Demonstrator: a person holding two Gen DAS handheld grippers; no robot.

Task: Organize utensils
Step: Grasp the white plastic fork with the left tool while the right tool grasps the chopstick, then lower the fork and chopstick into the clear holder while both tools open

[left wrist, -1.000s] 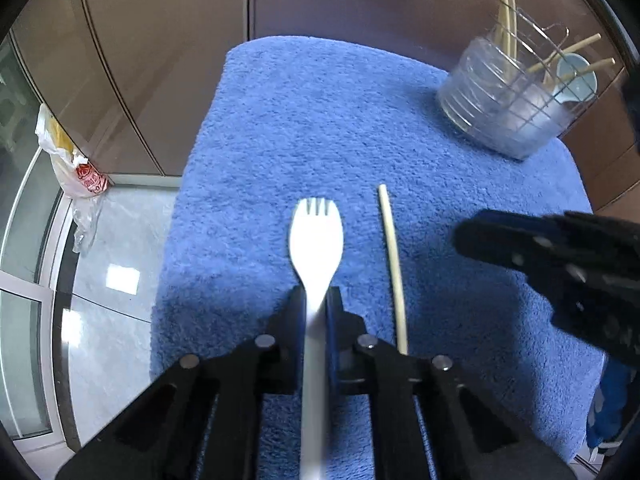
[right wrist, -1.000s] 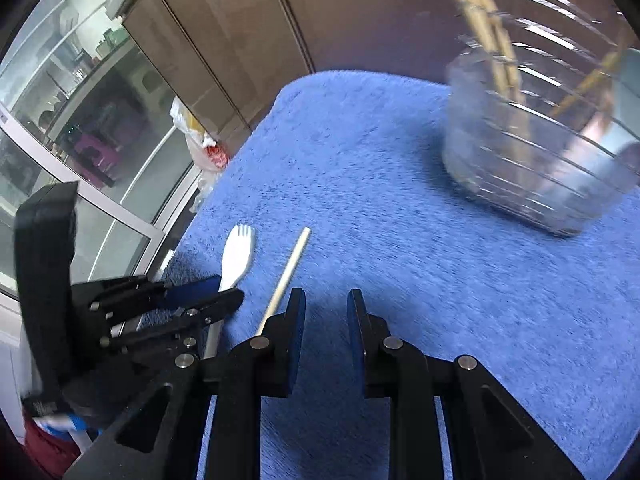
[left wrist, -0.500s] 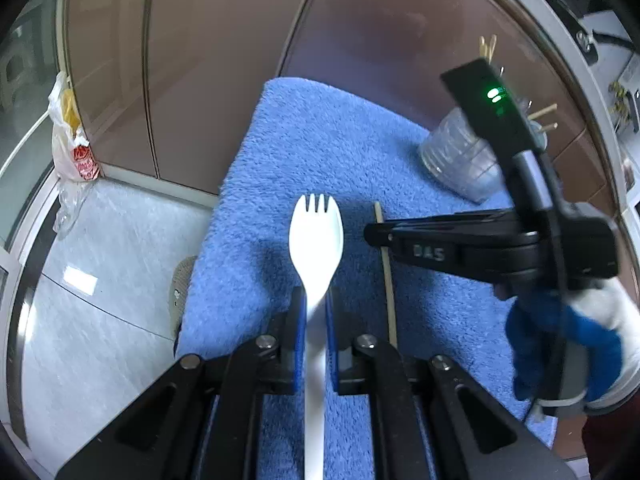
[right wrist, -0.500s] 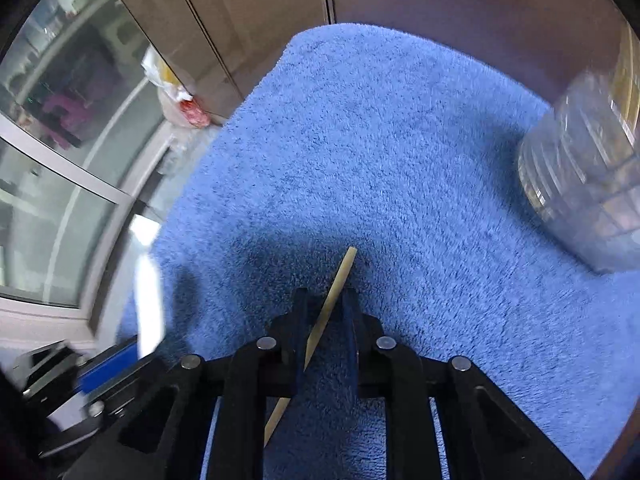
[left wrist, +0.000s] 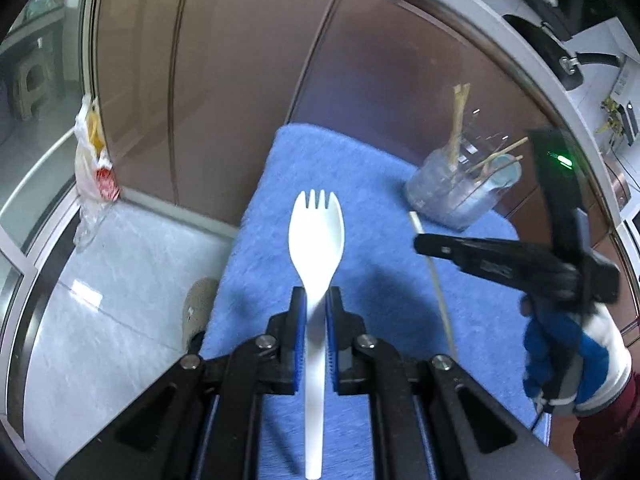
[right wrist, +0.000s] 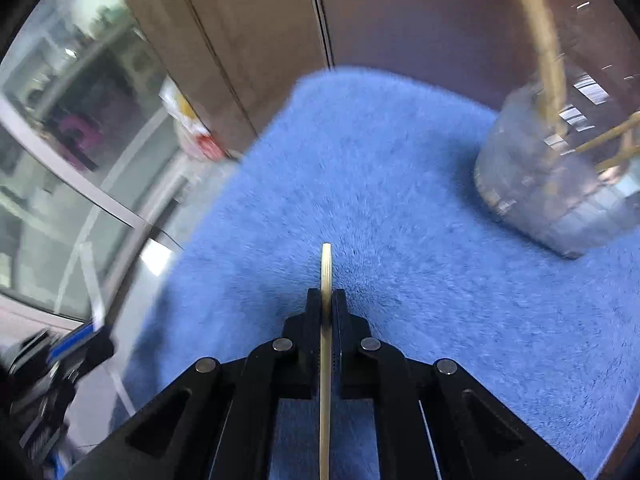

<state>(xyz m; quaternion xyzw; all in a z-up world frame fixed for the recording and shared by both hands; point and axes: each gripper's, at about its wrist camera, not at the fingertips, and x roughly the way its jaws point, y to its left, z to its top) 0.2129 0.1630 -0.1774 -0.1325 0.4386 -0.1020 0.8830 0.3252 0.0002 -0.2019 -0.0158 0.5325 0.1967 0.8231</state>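
The left gripper (left wrist: 316,312) held a spork (left wrist: 316,236) and the right gripper (right wrist: 327,308) clamped a chopstick (right wrist: 326,276), both above the towel (right wrist: 400,208). Dropping them into the holder (left wrist: 456,196), already stocked, remained.

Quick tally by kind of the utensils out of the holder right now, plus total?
White plastic spork: 1, clamped in the left gripper
Wooden chopstick: 1, clamped in the right gripper
Total: 2
The clear holder on the blue towel has more sticks and a light blue item; too blurred to count.
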